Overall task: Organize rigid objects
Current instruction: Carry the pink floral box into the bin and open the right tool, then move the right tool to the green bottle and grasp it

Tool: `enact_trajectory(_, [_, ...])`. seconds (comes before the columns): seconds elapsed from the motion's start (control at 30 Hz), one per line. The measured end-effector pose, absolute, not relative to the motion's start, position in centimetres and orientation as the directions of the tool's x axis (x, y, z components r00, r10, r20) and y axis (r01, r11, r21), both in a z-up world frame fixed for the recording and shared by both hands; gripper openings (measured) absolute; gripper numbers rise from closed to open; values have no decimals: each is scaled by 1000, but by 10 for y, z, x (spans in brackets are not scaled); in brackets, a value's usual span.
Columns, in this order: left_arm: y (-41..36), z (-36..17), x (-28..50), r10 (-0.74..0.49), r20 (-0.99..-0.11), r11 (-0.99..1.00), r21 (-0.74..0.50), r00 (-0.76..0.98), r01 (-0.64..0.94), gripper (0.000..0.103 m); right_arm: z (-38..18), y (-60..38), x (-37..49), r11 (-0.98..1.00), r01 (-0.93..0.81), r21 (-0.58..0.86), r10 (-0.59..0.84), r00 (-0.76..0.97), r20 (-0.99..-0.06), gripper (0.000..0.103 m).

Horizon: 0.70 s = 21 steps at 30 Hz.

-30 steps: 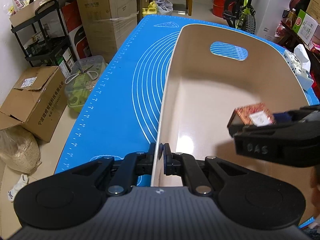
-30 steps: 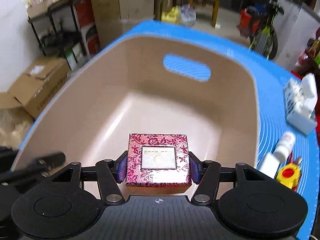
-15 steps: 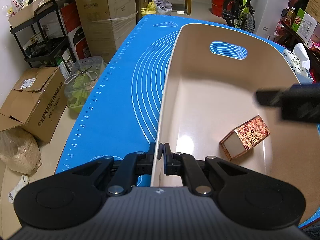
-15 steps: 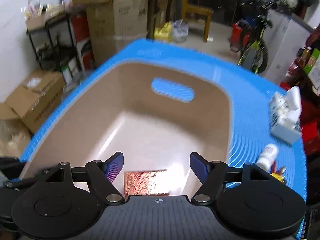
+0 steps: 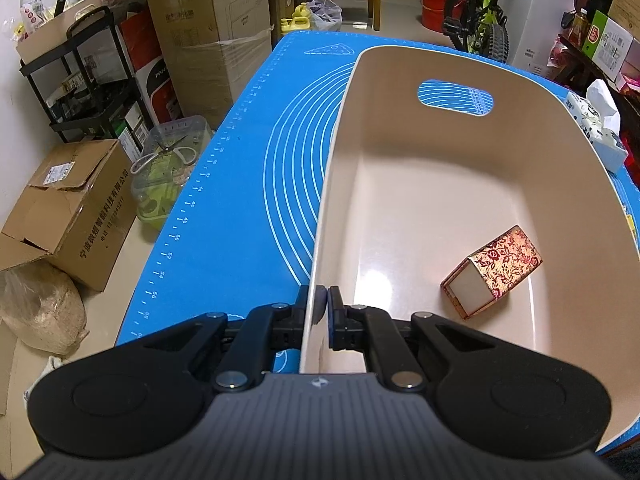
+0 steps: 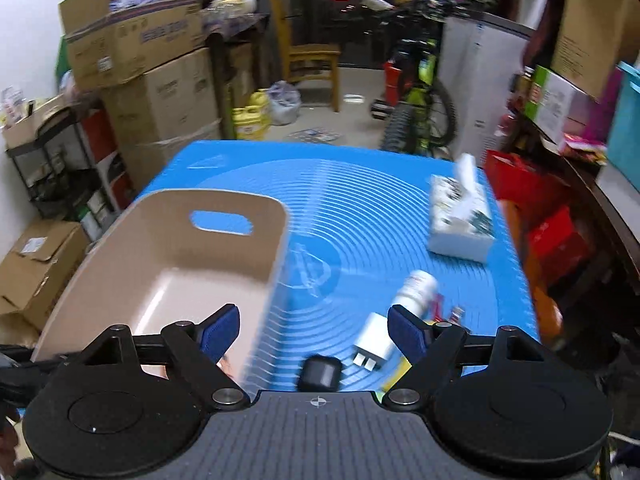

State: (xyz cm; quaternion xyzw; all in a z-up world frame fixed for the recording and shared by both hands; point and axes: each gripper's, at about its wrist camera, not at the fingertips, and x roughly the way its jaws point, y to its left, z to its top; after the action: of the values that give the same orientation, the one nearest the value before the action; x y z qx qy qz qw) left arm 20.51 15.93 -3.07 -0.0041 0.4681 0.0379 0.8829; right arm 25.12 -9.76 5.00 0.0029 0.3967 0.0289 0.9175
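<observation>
Box (image 5: pixel 493 271) lies in bin (image 5: pixel 400 184); left tool (image 5: pixel 322 307) pinches bin rim. Right tool (image 6: pixel 316 330) spread, empty. Next, probably: grab white plug (image 6: pixel 373 340) nearby on the table.

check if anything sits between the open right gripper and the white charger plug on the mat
Nothing visible blocks it. The right gripper is open above the blue mat, and the white charger plug lies between its fingertips' line of sight, with a black object just beside it.

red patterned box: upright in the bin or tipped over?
Tipped over. The red patterned box lies on its side on the floor of the beige bin, its plain white end facing the left wrist camera. No gripper touches it.
</observation>
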Motion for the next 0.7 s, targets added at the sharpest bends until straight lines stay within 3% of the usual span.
enact_trajectory(0.3, [158,-29,205,63,-828,997,29,557,-70,9,-10,-126,242,1000,15,2,-6,565,-825,84])
enact_trajectory(0.7, [159,-29,206,64,-828,997,31,558,-68,9,-74,-112,240,996,9,86,74,437,-897,78])
